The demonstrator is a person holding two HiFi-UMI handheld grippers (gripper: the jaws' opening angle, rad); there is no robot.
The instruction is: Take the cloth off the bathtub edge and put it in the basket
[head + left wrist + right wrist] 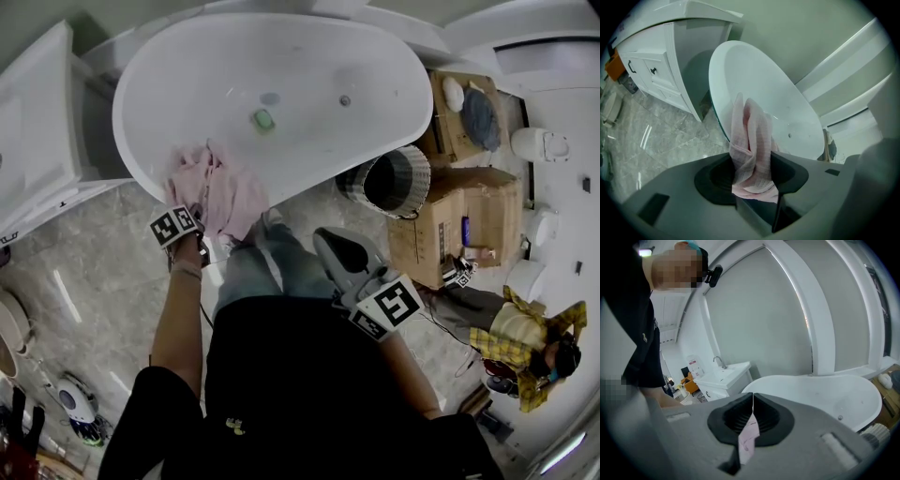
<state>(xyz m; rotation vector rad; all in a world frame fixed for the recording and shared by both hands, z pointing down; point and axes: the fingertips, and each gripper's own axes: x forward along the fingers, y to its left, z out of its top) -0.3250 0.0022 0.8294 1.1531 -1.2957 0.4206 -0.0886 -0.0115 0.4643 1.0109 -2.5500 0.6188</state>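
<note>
Although the left gripper [753, 174] pinches the pink cloth [751, 140] between its pads, the cloth lies bunched over the bathtub [309, 84] rim, so lifting and carrying it appear to remain. Its soft, waffle-textured folds contrast with the bathtub's glossy white oval shell. Just beside the bathtub stands the round, ribbed basket [394, 180]. Short of the bathtub, the right gripper [752, 414] is pressed together on a pale pink slip [748, 439].

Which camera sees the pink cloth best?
The left gripper view: the pink cloth bunches between its jaws, up close. The head view shows it small, on the bathtub edge. The right gripper view misses it.
</note>
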